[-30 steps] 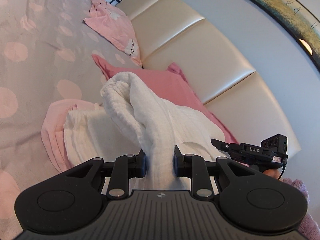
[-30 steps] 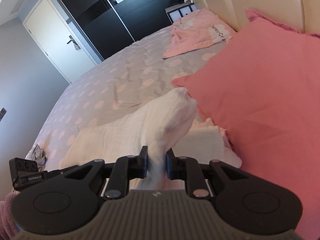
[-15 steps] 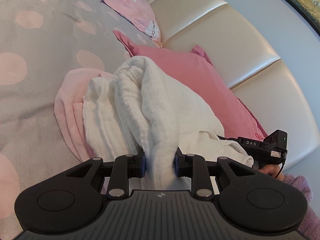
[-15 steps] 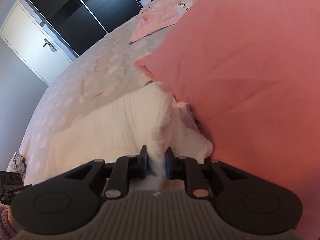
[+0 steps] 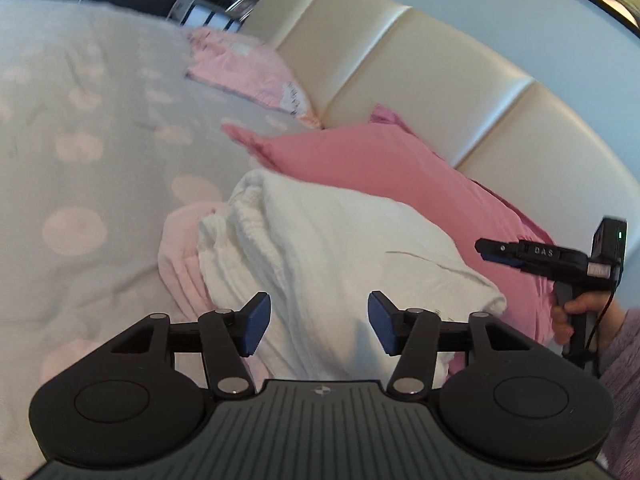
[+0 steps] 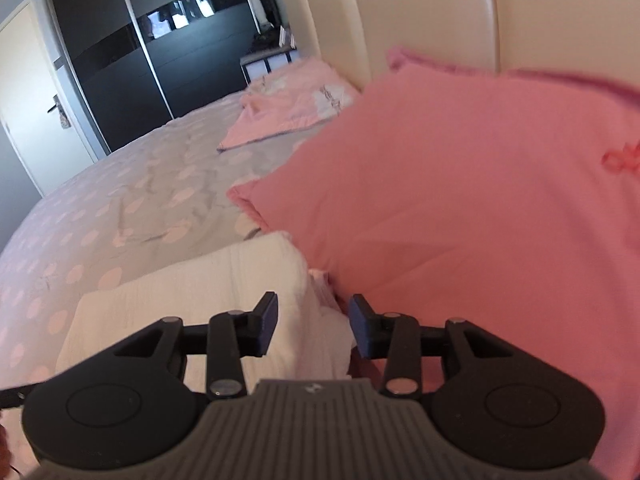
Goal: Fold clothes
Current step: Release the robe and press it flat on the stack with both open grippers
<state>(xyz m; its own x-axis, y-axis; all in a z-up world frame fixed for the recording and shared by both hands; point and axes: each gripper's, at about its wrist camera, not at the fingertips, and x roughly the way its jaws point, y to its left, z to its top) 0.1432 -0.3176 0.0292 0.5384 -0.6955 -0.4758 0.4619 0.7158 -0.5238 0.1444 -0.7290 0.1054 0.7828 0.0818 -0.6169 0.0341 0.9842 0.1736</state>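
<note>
Both grippers have let go of the white cloth they pinched a sec ago: left gripper (image 5: 319, 322) jaws spread & opening, cloth below them but pads clear; right gripper (image 6: 313, 326) same. White cloth (image 5: 344, 248) lies folded, centre of left view, on a pale pink garment (image 5: 176, 252), touching the pink pillow (image 6: 460, 216) at right. Polka-dot bedspread (image 5: 80, 152) fills the left.

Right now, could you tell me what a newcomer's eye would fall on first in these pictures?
Probably the big pink pillow propped against the cream headboard. Next, the folded white cloth lying on the spotted bedspread right beside it, atop folded pink cloth. Both grippers, left and right, are opening over it, gripping nothing.
</note>
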